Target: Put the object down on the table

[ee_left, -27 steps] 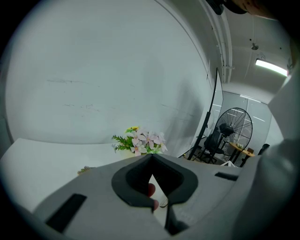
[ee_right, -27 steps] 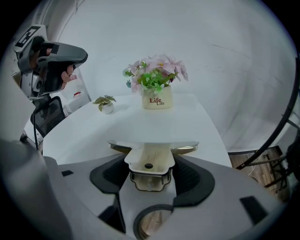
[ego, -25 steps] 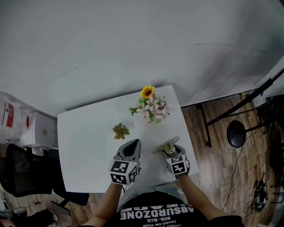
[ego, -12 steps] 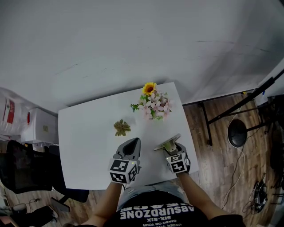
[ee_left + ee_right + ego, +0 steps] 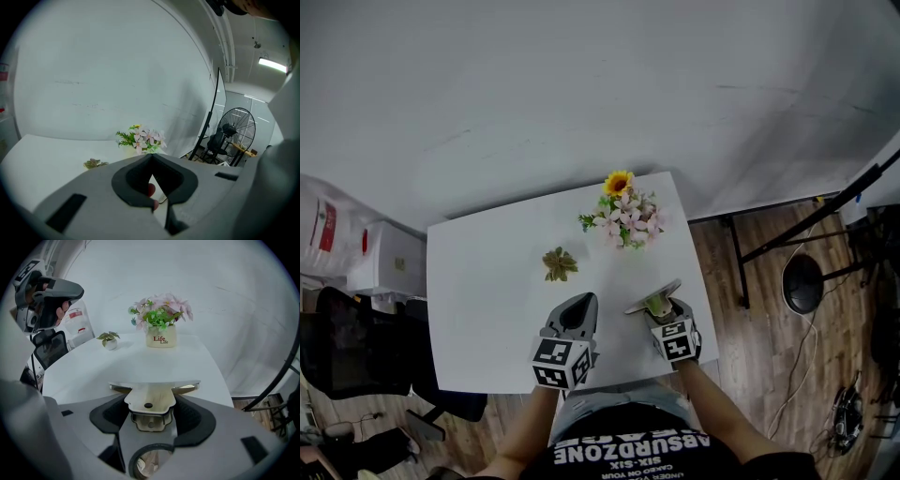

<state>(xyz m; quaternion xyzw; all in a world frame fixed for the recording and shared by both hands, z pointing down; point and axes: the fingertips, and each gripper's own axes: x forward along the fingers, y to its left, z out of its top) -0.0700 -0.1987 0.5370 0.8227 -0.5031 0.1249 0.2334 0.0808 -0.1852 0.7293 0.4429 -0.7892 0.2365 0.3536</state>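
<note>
Table (image 5: 478, 309): white square top, near half mostly bare. Cream ceramic pot of pink flowers with one sunflower (image 5: 623, 217) sits at the far right corner; the right gripper view shows "Life" printed on it. Left gripper (image 5: 579, 305) hovers over the near middle of the table, jaws pressed together at the tips with nothing between them, so idle. Right gripper (image 5: 660, 306) is just beside it on the right, over the near right area. Its jaws are clamped on the narrow tang of a flat pale-metal tool with a wide straight blade (image 5: 151, 391). Blade points away from the person, roughly level, toward the pot but well apart from it. Small green-brown succulent in a tiny pale pot (image 5: 560, 263) stands mid-table, left of the flowers, clear of both grippers. My read: put-down step is in hand, not done. Tool is in the grip, and no view shows whether the blade touches the top; it looks held above it. Next move: lower the right gripper straight down onto the bare patch ahead, blade flat so no edge catches first. Get contact, then part the jaws and back off toward the person. Left gripper has no job here; keep it out of the way.
</note>
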